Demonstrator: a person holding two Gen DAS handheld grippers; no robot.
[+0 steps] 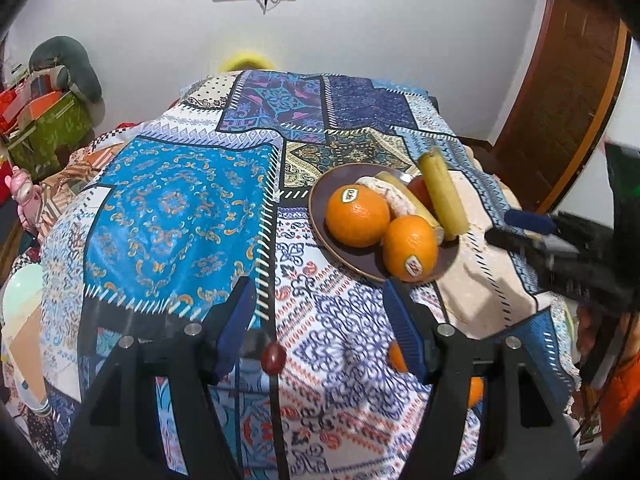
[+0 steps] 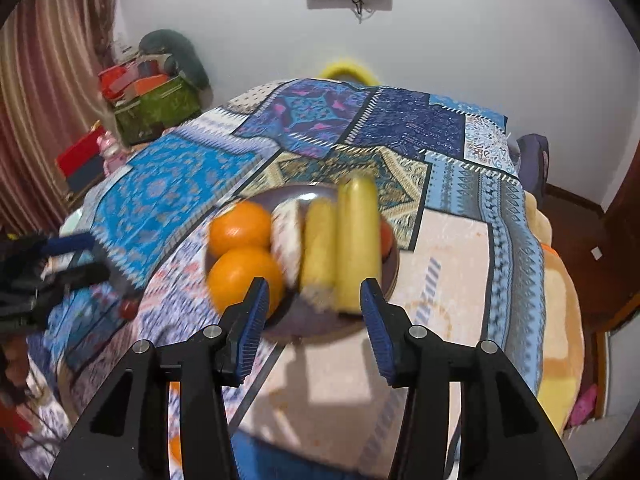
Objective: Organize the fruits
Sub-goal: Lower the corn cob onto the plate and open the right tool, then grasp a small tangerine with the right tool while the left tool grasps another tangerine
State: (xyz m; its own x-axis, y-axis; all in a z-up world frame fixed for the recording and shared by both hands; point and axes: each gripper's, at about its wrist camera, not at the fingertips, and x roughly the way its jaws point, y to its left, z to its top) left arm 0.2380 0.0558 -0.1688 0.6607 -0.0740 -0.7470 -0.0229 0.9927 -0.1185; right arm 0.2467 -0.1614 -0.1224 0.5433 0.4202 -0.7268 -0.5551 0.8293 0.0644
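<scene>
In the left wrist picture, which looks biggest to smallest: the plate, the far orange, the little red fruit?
1. Plate, clearly widest.
2. Far orange.
3. Little red fruit on the tablecloth, smallest even though it sits nearest the camera.

Home: patterned tablecloth [image 1: 172, 208], curtain [image 2: 44, 120], wooden door [image 1: 560, 112].

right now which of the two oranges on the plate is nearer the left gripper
The orange at the plate's near rim, its sticker facing the left gripper. The other orange sits farther back and left, its sticker on top.
</scene>
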